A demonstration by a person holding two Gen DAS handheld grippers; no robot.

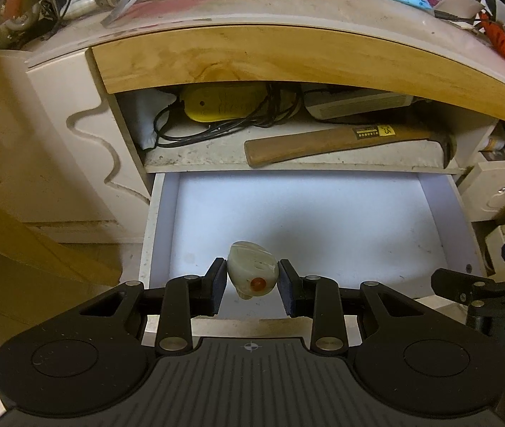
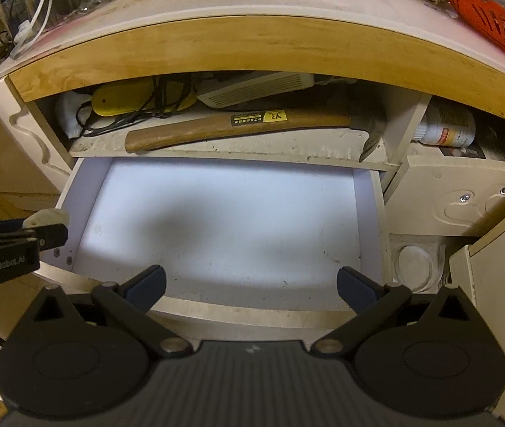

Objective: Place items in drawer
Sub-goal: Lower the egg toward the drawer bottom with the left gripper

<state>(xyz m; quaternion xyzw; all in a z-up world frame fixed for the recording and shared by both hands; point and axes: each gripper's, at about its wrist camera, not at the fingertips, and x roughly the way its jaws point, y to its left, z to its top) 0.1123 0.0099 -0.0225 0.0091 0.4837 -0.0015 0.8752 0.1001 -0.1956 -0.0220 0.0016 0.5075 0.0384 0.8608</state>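
The white drawer [image 1: 444,213] is pulled open under the desk, and its floor is bare; it also shows in the right wrist view [image 2: 366,213]. My left gripper [image 1: 251,286] is shut on a pale greenish-white stone piece with an orange spot [image 1: 250,272] and holds it over the drawer's front part. The left gripper and the stone's tip [image 2: 48,217] show at the left edge of the right wrist view. My right gripper [image 2: 250,286] is open and empty, just in front of the drawer's front edge.
A shelf above the drawer holds a wooden-handled hammer [image 1: 341,140], a yellow device with black cable [image 1: 224,105] and a white box [image 2: 256,89]. The desk top [image 1: 252,7] is cluttered. A white bottle [image 2: 446,128] lies in the right cubby.
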